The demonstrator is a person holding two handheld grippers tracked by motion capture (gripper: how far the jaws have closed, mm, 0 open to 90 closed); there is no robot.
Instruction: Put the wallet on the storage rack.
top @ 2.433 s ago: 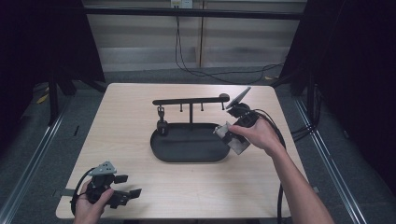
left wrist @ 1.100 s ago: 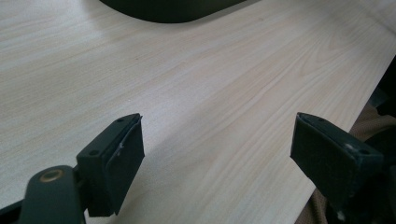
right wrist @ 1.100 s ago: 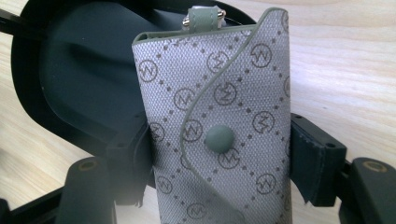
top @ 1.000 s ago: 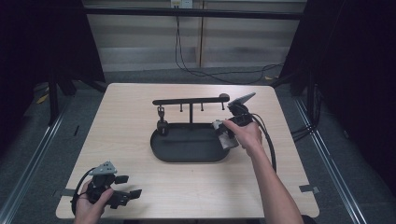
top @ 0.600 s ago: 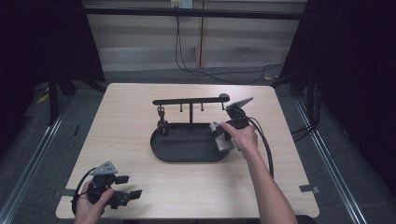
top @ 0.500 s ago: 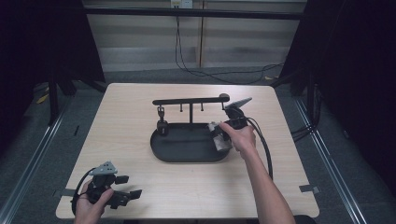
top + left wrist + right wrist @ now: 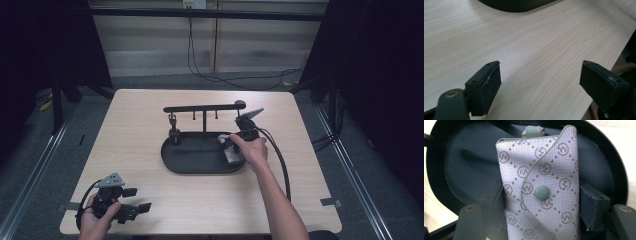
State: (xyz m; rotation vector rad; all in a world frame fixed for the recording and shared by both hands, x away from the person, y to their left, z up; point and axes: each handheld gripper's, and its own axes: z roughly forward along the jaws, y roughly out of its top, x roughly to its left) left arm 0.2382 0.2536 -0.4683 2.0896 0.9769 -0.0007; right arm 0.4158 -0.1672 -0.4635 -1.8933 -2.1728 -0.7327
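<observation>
A grey patterned pouch [image 7: 539, 190] with a round snap sits between the jaws of my right gripper [image 7: 541, 195], and both pads touch its sides. The jaws have just eased apart a little with the pouch still between them. In the high view the right gripper [image 7: 229, 148] holds the pouch [image 7: 231, 154] low over the right end of the black oval tray [image 7: 192, 160]. The tray's floor [image 7: 466, 167] lies right behind the pouch in the right gripper view. My left gripper [image 7: 137, 199] rests at the table's front left corner, open [image 7: 540, 85], with bare wood between its jaws.
A black rack [image 7: 202, 107] with a horizontal bar and small hooks rises from the tray's far rim. A small dark piece [image 7: 174, 134] stands at its left end. The right gripper's cable [image 7: 277, 160] trails along the forearm. The table edge [image 7: 621, 47] runs close to the left gripper.
The right hand has come down and slightly left with the pouch, lowering it toward the tray's right end. The left hand has stayed put.
</observation>
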